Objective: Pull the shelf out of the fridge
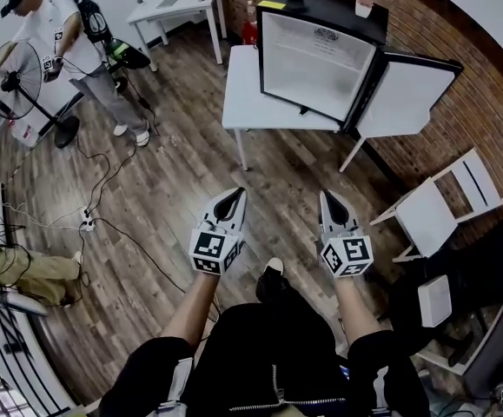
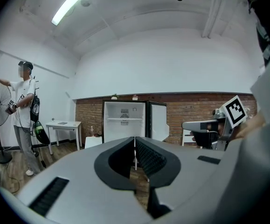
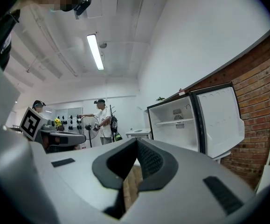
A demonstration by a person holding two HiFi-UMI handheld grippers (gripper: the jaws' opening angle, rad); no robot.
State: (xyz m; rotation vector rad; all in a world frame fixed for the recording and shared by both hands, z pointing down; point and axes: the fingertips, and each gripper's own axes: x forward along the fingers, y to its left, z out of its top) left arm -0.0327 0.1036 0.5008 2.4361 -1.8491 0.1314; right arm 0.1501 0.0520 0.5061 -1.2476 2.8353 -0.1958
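Observation:
A small black fridge (image 1: 320, 68) stands on a low white table (image 1: 242, 111) against the brick wall, its door (image 1: 407, 98) swung open to the right. In the left gripper view a white shelf (image 2: 124, 119) spans the upper part of the white, bare-looking interior; the right gripper view shows the same shelf (image 3: 174, 122). My left gripper (image 1: 232, 200) and right gripper (image 1: 332, 202) are side by side over the wooden floor, well short of the fridge and pointing toward it. Both are shut with nothing between the jaws, as the left gripper (image 2: 135, 140) and right gripper (image 3: 137, 142) show in their own views.
A person (image 1: 56, 33) stands at the far left beside a pedestal fan (image 1: 16, 76). A white desk (image 1: 177, 7) is at the back. A white folding chair (image 1: 438, 207) stands right of the fridge. Cables (image 1: 103, 215) trail across the floor at left.

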